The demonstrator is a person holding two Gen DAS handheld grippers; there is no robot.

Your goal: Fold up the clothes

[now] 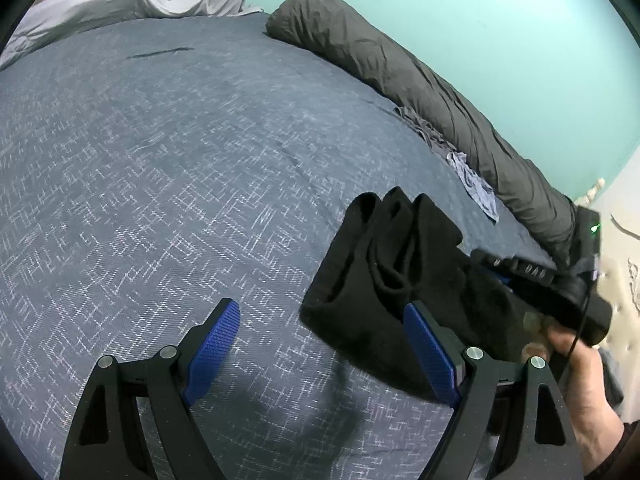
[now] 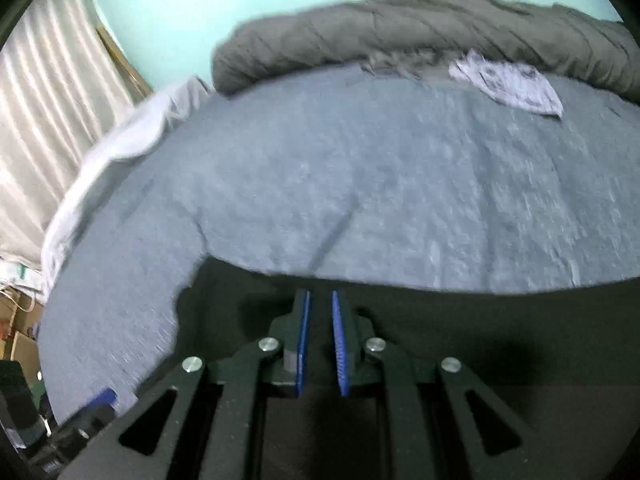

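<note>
A black folded garment (image 1: 384, 280) hangs just above the blue-grey bedspread (image 1: 160, 168), held from the right by my right gripper, whose black body (image 1: 560, 288) shows in the left wrist view. In the right wrist view the garment (image 2: 460, 320) spreads under and around my right gripper (image 2: 320, 300), whose blue pads are nearly together and pinch the black cloth. My left gripper (image 1: 324, 312) is open and empty, its right finger (image 1: 428, 344) beside the garment's near edge.
A rolled dark grey duvet (image 1: 420, 80) lies along the far side by the teal wall. A small light patterned cloth (image 2: 508, 84) and a grey crumpled one (image 1: 424, 128) lie by it. A pale pillow (image 1: 120, 0) lies at the far left.
</note>
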